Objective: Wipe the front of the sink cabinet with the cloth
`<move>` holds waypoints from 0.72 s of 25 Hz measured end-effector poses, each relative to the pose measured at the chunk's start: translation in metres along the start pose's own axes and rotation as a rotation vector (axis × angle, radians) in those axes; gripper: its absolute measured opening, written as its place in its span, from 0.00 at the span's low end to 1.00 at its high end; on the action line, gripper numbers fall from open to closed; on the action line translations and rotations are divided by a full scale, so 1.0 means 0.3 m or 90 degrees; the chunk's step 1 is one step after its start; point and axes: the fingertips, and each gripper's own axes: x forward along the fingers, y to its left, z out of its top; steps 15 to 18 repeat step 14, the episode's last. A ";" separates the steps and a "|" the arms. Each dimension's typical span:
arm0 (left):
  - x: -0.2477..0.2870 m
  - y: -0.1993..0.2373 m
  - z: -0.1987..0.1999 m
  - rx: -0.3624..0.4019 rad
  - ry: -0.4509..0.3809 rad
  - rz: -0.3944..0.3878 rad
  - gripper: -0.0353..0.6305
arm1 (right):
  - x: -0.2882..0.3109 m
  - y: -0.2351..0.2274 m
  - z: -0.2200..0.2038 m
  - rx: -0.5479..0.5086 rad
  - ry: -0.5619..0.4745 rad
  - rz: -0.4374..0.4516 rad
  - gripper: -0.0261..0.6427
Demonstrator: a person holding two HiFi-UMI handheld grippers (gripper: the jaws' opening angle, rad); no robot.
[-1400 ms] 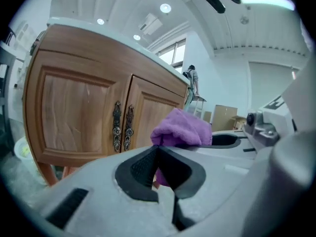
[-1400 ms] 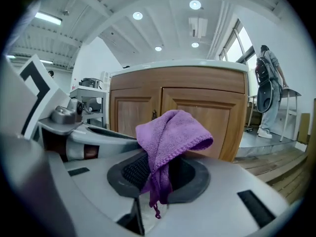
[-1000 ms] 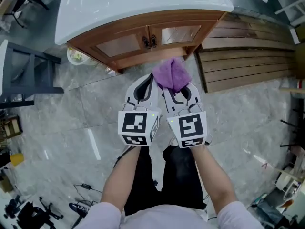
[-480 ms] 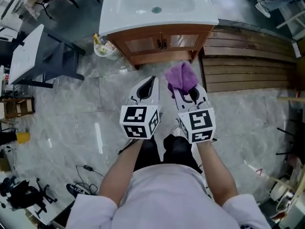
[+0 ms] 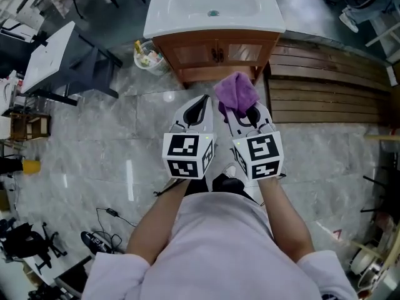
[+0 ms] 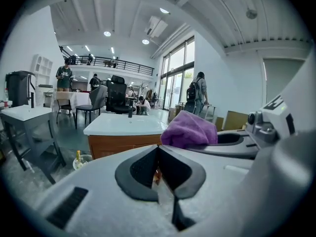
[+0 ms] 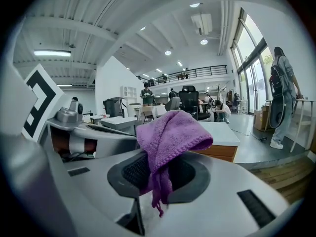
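Note:
A wooden sink cabinet point(image 5: 215, 55) with two glazed doors carries a white basin top point(image 5: 212, 8) at the top of the head view; the left gripper view shows the cabinet point(image 6: 123, 143) ahead. A purple cloth point(image 5: 235, 94) is bunched in my right gripper point(image 5: 242, 108), which is shut on it; the cloth point(image 7: 170, 137) fills that gripper's view. The cloth hangs over the marble floor, short of the cabinet front and apart from it. My left gripper point(image 5: 200, 108) is beside it, shut and empty, with the cloth point(image 6: 190, 130) showing to its right.
A small bin point(image 5: 145, 57) with bottles stands left of the cabinet. A wooden slatted platform point(image 5: 325, 86) lies to the right. A grey table point(image 5: 53, 64) and chairs stand at left. Cables and gear point(image 5: 94, 239) lie on the floor behind me. Several people are far off.
The view has pulled back from the cabinet, which now looks smaller and farther. Both grippers stay side by side, and the cloth remains in the right one.

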 end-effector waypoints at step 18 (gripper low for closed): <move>0.005 -0.041 0.020 0.009 0.000 0.000 0.06 | -0.013 -0.005 0.022 -0.001 -0.007 0.017 0.15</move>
